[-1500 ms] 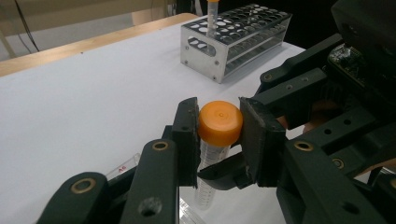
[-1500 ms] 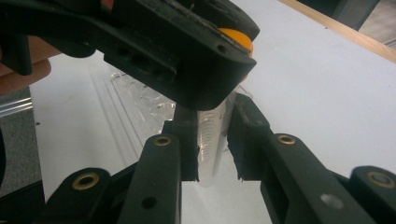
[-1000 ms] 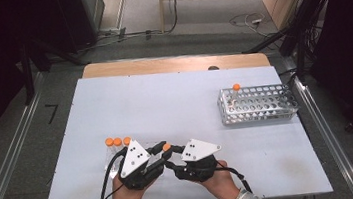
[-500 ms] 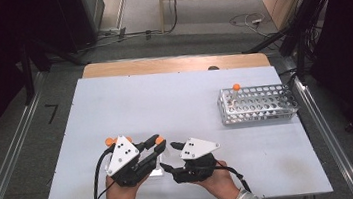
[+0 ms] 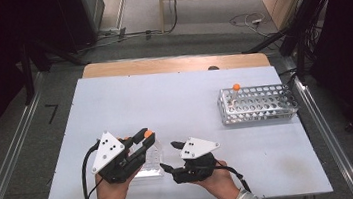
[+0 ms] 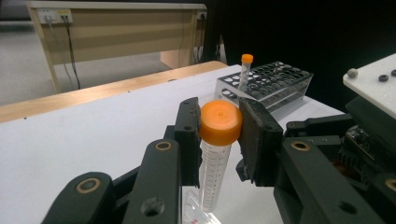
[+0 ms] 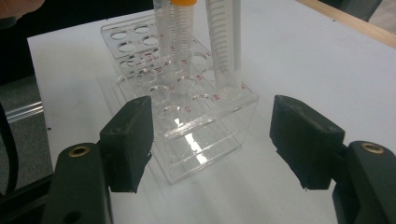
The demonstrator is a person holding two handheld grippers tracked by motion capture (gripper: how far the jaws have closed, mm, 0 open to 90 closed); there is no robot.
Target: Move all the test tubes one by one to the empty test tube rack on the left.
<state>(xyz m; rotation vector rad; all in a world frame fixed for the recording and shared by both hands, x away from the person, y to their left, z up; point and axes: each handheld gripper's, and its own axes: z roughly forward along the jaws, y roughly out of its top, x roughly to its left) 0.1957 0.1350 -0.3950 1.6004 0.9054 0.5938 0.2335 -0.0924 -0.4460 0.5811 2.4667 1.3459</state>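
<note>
Orange-capped tube point(image 6: 215, 154) stands upright between the left gripper's point(image 6: 218, 123) jaws, which clamp its cap, its lower end over the clear rack point(image 7: 187, 116) near the table's point(image 5: 174, 99) front edge. Just to the right, the right gripper point(image 7: 210, 135) faces that rack with jaws wide apart, gripping nothing. A metal rack point(image 5: 258, 104) sits well apart, far right.

Orange-capped clear tube point(image 6: 214, 163) with printed scale; black gripper point(image 6: 219, 128); clear rack point(image 7: 187, 107), red numbers; white table point(image 5: 165, 106).
</note>
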